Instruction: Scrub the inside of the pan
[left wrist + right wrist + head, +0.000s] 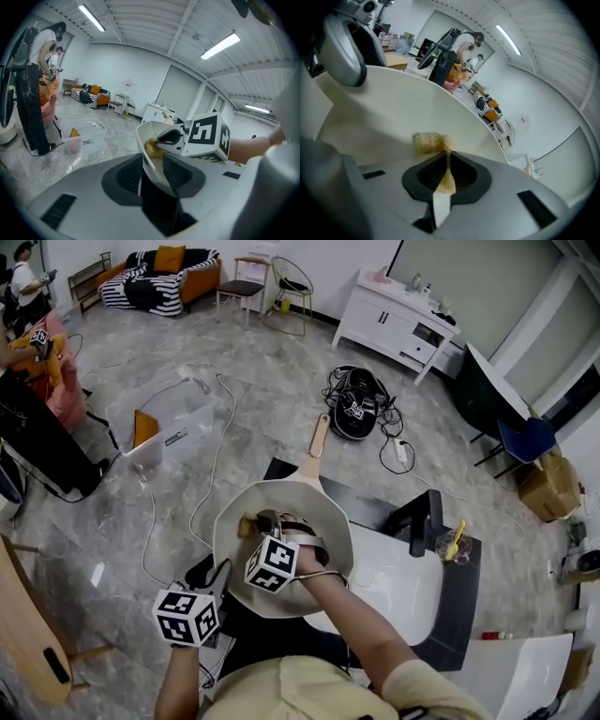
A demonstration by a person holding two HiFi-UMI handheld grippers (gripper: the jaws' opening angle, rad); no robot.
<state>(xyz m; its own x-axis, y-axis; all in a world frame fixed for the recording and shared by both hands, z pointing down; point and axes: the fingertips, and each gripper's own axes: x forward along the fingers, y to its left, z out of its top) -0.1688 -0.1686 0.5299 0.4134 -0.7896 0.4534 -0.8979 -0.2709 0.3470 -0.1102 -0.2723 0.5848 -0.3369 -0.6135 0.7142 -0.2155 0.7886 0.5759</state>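
A cream pan [309, 507] with a wooden handle [318, 440] hangs over the counter's left end, handle pointing away from me. My left gripper [221, 574] is shut on its near rim; in the left gripper view the rim [146, 140] runs between the two pads. My right gripper [259, 524] reaches into the pan and is shut on a yellow scrub pad [431, 143]. The pad's tuft presses against the pan's inner wall [393, 108], at the left side of the bowl in the head view. From the left gripper the scrub pad [152, 149] shows under the right gripper's fingers [169, 137].
A white sink basin [408, 592] with a black faucet [424, 517] sits in the dark counter [375, 507] to the pan's right. On the floor beyond lie a clear plastic bin [167, 421], cables and a black bag [356, 413]. People stand at the far left.
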